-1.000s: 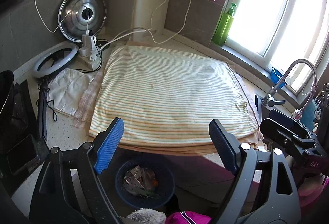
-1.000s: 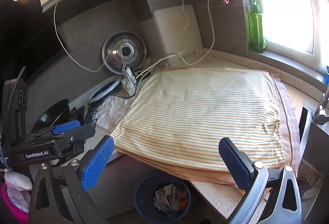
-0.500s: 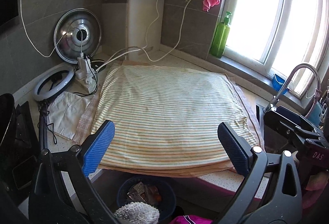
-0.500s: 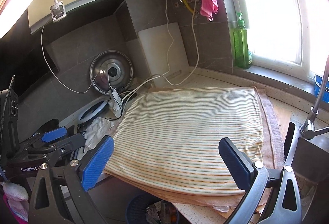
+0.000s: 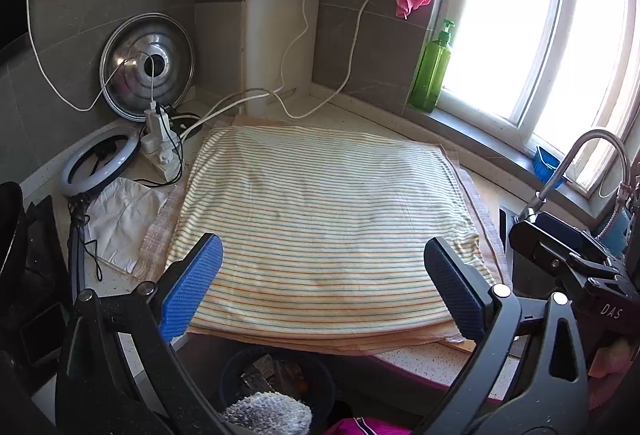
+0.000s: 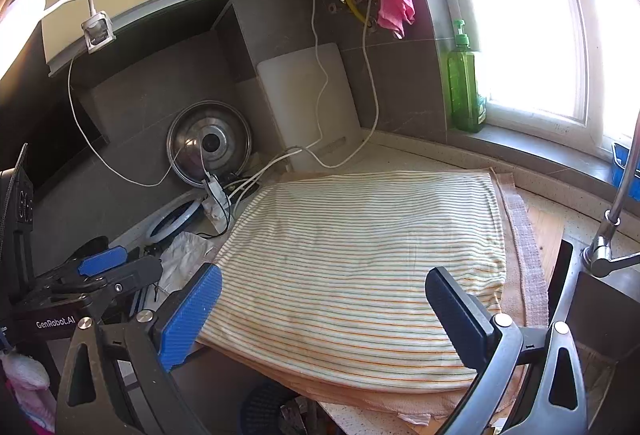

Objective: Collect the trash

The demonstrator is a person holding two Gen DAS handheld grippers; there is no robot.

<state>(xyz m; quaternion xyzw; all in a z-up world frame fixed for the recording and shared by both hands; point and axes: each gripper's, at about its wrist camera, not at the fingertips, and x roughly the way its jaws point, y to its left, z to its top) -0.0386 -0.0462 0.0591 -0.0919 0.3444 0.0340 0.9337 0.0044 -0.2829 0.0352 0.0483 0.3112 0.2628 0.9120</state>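
Observation:
A dark blue trash basket [image 5: 240, 375] stands on the floor below the counter edge, with crumpled wrappers [image 5: 276, 375] inside; in the right wrist view only its rim [image 6: 260, 407] shows at the bottom. My left gripper [image 5: 322, 287] is open over the near edge of a striped cloth [image 5: 320, 219], with nothing between its blue pads. My right gripper [image 6: 324, 315] is open and empty too, above the same cloth [image 6: 360, 255]. A crumpled white sheet [image 5: 120, 219] lies on the counter left of the cloth.
At the back left are a ring light [image 5: 100, 159], a power strip [image 5: 160, 143] with white cables, a steel pot lid [image 5: 148, 71] and a white cutting board [image 5: 280, 47]. A green soap bottle [image 5: 432, 71] stands on the sill. Faucet [image 5: 592, 151] and sink at right.
Both views have risen and drawn back from the basket, which has slid to the bottom edge. The left jaws have spread a little wider. More of the wall and window shows.

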